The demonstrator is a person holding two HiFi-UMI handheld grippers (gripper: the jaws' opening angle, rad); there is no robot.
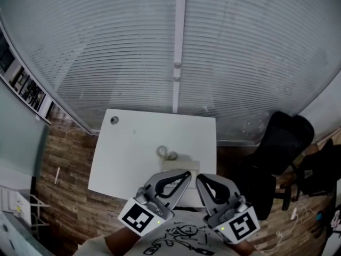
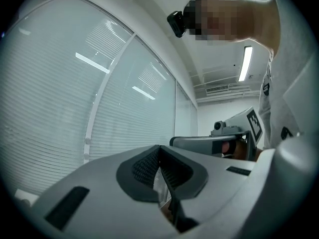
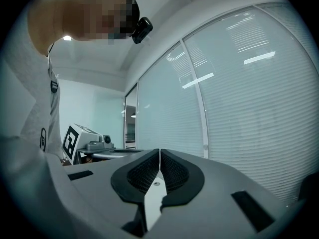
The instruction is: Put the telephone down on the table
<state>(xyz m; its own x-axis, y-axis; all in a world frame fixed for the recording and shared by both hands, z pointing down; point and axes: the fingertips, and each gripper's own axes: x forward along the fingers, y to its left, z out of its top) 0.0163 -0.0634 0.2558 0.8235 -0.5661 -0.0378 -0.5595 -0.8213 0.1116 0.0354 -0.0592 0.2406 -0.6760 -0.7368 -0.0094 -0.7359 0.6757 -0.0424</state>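
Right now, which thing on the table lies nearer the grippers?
The pale telephone, at the table's near edge just beyond the left gripper and right gripper; the small dark round thing sits at the far left corner.

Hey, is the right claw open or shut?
Shut. The right claw has its jaws together at the tips, with nothing between them.

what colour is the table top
The table is plain white; the head view shows it best.
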